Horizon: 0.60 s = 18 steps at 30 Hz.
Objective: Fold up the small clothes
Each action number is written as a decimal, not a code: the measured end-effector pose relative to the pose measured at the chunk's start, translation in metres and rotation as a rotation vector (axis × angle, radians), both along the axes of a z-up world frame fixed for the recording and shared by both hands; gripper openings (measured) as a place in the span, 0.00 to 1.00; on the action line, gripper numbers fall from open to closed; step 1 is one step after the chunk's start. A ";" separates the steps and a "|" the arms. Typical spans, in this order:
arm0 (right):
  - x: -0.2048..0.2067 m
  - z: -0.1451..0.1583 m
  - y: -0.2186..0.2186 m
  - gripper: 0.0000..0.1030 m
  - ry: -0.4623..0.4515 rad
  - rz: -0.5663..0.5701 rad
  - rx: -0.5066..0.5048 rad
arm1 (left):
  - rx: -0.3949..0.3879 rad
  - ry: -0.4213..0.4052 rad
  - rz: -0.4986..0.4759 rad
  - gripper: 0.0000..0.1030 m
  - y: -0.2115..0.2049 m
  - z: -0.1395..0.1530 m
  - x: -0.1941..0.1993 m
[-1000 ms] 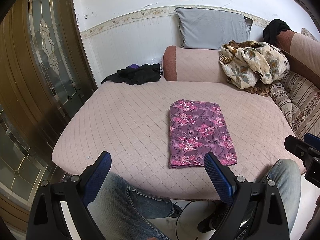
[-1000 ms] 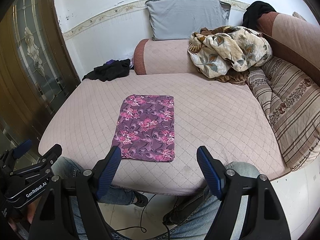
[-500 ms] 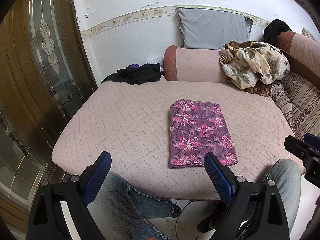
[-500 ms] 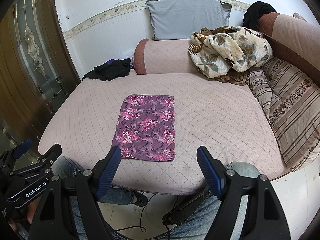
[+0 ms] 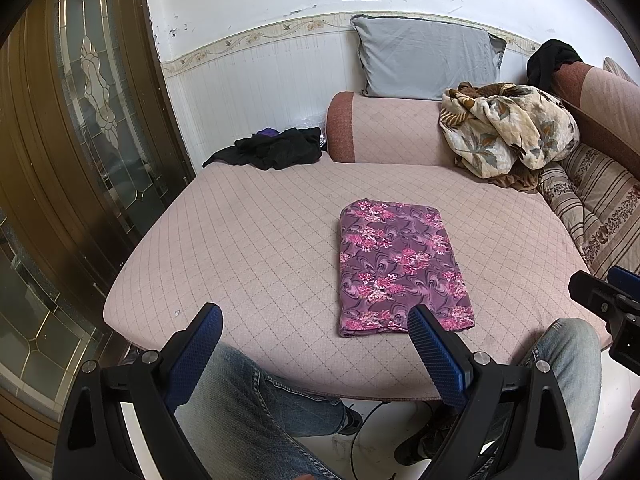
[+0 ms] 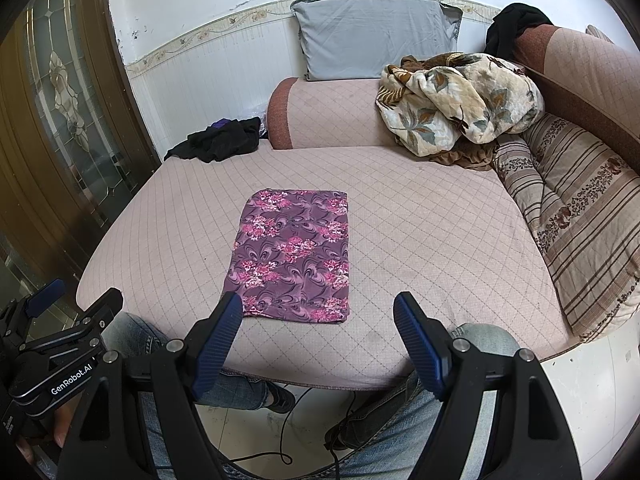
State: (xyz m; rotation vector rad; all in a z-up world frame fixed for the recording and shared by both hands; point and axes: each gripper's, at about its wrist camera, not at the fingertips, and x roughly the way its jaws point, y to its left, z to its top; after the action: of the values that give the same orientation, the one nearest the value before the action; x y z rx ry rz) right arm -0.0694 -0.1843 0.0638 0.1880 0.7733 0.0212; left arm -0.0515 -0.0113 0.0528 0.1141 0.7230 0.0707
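Both tools, left tool (image 5: 316,330) and right tool (image 6: 318,308), gape empty; the folded purple floral cloth (image 5: 398,268), probably light and limp, seems best pinched at its near corners.

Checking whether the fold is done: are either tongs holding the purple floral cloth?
No. The purple floral cloth lies flat on the sofa seat, with both tongs open and clear of it.

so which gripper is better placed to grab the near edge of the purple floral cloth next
Left, probably. In its view the left gripper has one finger overlapping the near edge of the folded purple floral cloth. The right gripper also lines up closely, both open and empty, so the margin is slim.
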 end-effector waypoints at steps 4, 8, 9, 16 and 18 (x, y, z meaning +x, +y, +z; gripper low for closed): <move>0.000 -0.001 -0.002 0.75 0.001 0.001 0.000 | 0.000 0.000 0.001 0.93 0.000 0.000 0.000; 0.000 0.000 -0.001 0.75 0.000 0.001 0.000 | 0.000 0.000 0.001 0.93 0.000 0.000 0.000; 0.001 0.000 -0.001 0.75 0.000 0.002 0.001 | 0.000 0.000 0.000 0.93 0.000 0.000 0.000; 0.001 0.000 -0.002 0.75 0.000 0.002 -0.001 | -0.001 0.000 0.001 0.93 0.000 0.000 0.000; 0.002 0.000 -0.001 0.75 0.001 0.003 0.000 | 0.000 0.001 0.000 0.93 0.001 0.000 0.001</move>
State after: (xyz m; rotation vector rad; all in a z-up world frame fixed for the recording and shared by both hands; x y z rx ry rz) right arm -0.0677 -0.1852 0.0637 0.1872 0.7746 0.0241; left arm -0.0506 -0.0106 0.0528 0.1144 0.7240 0.0711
